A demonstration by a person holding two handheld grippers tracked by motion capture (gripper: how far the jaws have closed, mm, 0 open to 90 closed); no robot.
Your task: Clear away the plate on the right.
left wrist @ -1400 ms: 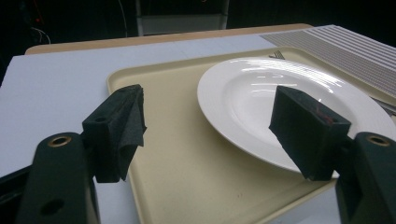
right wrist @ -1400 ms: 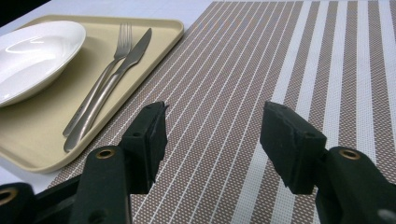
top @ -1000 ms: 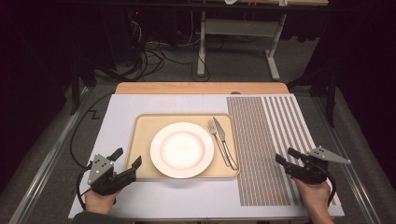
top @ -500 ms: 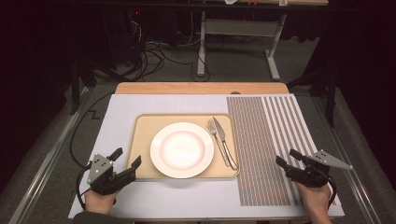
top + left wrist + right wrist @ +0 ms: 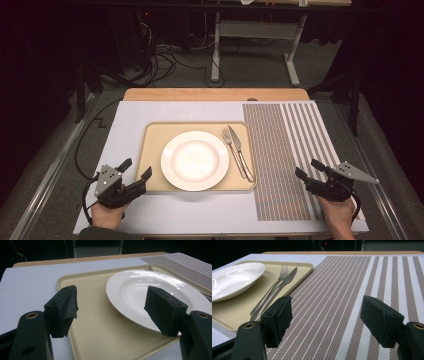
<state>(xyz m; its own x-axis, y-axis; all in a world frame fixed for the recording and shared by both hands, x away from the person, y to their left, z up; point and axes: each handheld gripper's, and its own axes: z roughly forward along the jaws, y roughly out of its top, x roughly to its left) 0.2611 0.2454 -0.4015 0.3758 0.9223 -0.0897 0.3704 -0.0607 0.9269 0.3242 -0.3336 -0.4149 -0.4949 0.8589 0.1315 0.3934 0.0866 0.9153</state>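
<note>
left tongs (image 5: 134,171) lower left, released, empty, just beside tray (image 5: 150,150) corner; plate (image 5: 194,160) up-right of them, nearer left hand. right tongs (image 5: 311,171) lower right over mat (image 5: 280,150), just been opening, empty; fork (image 5: 235,150), knife (image 5: 242,152) lie up-left, long axes near vertical in frame.

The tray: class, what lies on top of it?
On the tray lie a white plate, a fork and a knife. The plate hides the tray surface beneath it.
</note>
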